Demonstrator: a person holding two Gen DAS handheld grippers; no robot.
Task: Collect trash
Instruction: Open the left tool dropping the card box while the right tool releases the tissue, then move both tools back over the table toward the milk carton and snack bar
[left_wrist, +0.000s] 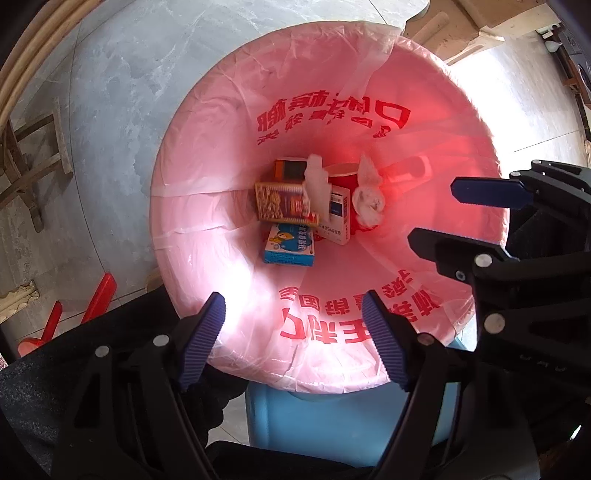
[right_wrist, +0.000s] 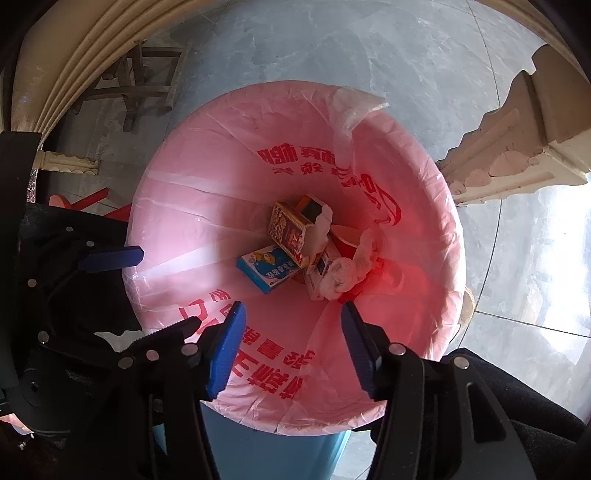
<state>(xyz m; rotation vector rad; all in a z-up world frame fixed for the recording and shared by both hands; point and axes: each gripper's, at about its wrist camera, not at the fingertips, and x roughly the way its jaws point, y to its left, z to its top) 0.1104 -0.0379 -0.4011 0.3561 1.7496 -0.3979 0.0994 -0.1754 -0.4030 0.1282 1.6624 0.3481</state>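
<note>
Both claws over the bin, pointing steeply down into it.

Left claw (left_wrist: 293, 339): wide, nothing between the pads, hanging above the near rim of the pink liner (left_wrist: 207, 122). Right claw (right_wrist: 293, 345): parted but narrower than the left, also empty, over the near rim from the other side. Each claw visible in the other's view, side by side, apart, not touching.

Bin (left_wrist: 332, 424): light blue body, pink bag with red print folded over the rim, standing on grey tiled floor (left_wrist: 122, 74).

Trash all at the bottom of the liner, piled together:
- blue-and-white box (left_wrist: 290, 245) lying flat, nearest the claws
- brown/yellow printed box (left_wrist: 282, 203) leaning over it
- white box with blue stripe (left_wrist: 338, 218) just beside, partly under a strip of white paper (left_wrist: 316, 177)
- orange-and-dark box (left_wrist: 290, 168) at the far side of the pile
- crumpled white tissue (left_wrist: 367, 199) touching a red paper cup (left_wrist: 345, 177), cup mostly hidden

Around the bin: wooden stool (right_wrist: 144, 85), red plastic item (left_wrist: 98, 299) on the floor, cream carved furniture leg (right_wrist: 517, 147).
</note>
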